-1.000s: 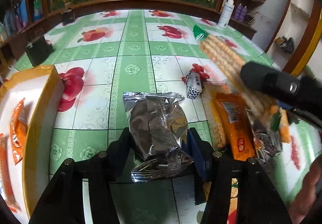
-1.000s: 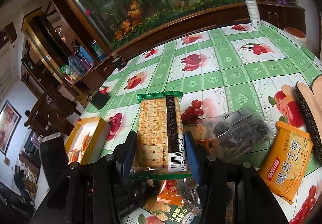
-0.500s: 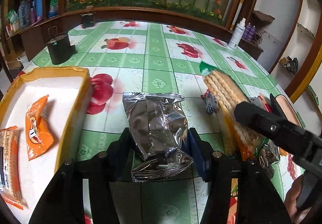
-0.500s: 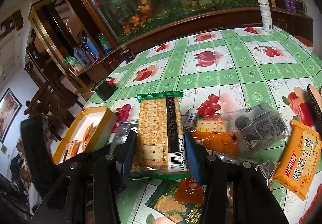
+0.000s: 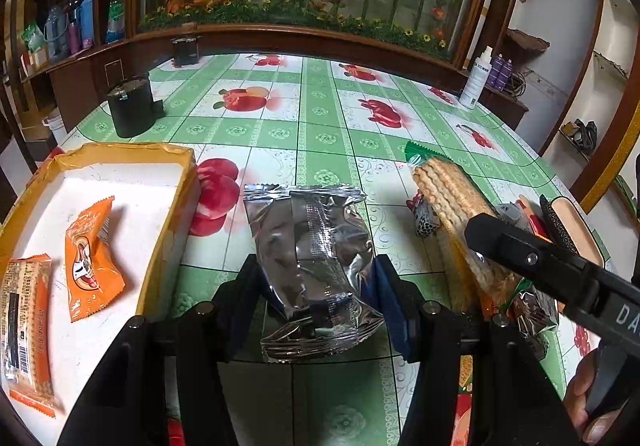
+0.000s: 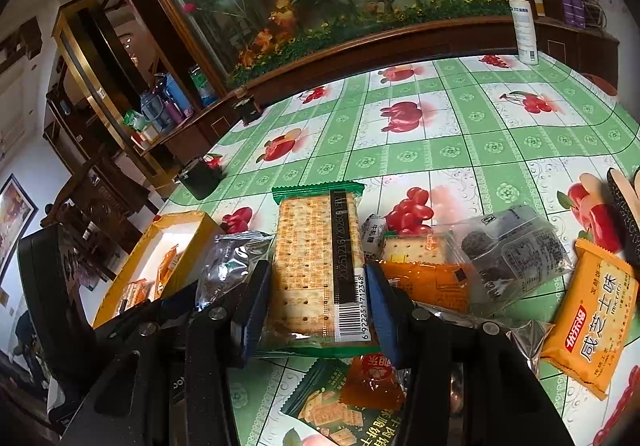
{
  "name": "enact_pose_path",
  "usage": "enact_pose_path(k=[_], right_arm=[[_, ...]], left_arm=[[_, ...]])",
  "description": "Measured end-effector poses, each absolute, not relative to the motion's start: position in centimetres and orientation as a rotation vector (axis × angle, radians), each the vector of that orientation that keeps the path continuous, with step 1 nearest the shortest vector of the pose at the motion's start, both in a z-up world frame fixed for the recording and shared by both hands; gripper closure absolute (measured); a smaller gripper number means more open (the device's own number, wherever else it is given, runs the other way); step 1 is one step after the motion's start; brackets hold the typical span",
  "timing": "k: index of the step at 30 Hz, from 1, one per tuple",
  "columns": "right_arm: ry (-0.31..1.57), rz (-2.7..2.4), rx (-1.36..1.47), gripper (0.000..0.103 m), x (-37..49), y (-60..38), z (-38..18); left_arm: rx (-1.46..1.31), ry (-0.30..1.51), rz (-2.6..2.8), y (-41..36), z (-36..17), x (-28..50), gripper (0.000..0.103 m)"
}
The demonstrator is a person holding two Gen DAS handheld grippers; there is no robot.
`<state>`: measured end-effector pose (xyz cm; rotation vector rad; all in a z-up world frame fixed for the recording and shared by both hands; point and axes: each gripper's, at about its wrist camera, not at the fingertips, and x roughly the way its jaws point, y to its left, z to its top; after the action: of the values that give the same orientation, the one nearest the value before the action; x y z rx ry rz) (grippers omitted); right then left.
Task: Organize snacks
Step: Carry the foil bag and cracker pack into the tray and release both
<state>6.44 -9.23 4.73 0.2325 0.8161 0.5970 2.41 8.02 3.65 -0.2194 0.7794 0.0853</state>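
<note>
The left gripper (image 5: 316,282) fingers are pinching a silver foil packet (image 5: 310,266) at lower centre, right of the yellow tray (image 5: 168,230); the slick foil could be slipping free. The right gripper (image 6: 316,310) fingers are clamping a cracker pack (image 6: 316,266), possibly crushing it.

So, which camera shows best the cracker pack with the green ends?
The right wrist view: the cracker pack fills the middle there, flat side and barcode facing the camera, clamped in the right gripper. The left wrist view shows the cracker pack only edge-on at the right, partly behind that gripper.
</note>
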Motion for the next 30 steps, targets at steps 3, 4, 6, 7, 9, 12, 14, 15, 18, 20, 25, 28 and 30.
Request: enact_pose_path(k=[3, 4, 6, 7, 9, 12, 14, 15, 18, 20, 25, 28, 30], right_arm=[[0.817, 0.604, 0.25, 0.052, 6.4, -9.4, 4.9], [0.813, 0.606, 0.252, 0.052, 6.3, -9.4, 5.0], [0.801, 0.611, 0.252, 0.052, 6.2, -9.4, 5.3], [0.796, 0.611, 0.249, 0.052, 6.1, -9.4, 5.4], [0.795, 0.612, 0.245, 0.052, 6.0, -9.3, 5.4], [0.796, 0.625, 0.253, 0.052, 5.9, -9.2, 5.5], [0.789, 0.628, 0.251, 0.052, 5.7, -9.1, 5.7], [0.786, 0.631, 0.248, 0.052, 5.6, -9.0, 5.7], [0.782, 0.647, 0.241, 0.052, 5.3, -8.5, 5.8], [0.775, 0.664, 0.233, 0.052, 5.0, -8.2, 5.9], [0.756, 0.718, 0.197, 0.052, 3.6, -6.3, 6.3], [0.765, 0.782, 0.187, 0.052, 2.3, -4.5, 6.4], [0.772, 0.844, 0.181, 0.052, 0.9, -2.8, 6.5]], left_arm=[[-0.207, 0.764, 0.098, 8.0, 3.9, 2.0, 0.048], [-0.209, 0.762, 0.099, 8.0, 3.9, 1.8, 0.048], [-0.223, 0.764, 0.096, 8.1, 3.9, 1.4, 0.048], [-0.232, 0.764, 0.095, 8.2, 4.0, 1.2, 0.048], [-0.242, 0.754, 0.098, 8.3, 4.4, 0.6, 0.048], [-0.249, 0.738, 0.105, 8.5, 5.1, -0.3, 0.048], [-0.25, 0.731, 0.108, 8.7, 5.5, -0.9, 0.048], [-0.248, 0.727, 0.11, 8.7, 5.8, -1.2, 0.048], [-0.253, 0.714, 0.1, 8.8, 6.9, -2.3, 0.048], [-0.254, 0.699, 0.097, 9.1, 7.8, -3.2, 0.048], [-0.254, 0.662, 0.13, 11.0, 9.5, -6.0, 0.048], [-0.274, 0.65, 0.172, 13.6, 9.9, -8.2, 0.048], [-0.293, 0.649, 0.211, 15.5, 9.9, -9.2, 0.048]])
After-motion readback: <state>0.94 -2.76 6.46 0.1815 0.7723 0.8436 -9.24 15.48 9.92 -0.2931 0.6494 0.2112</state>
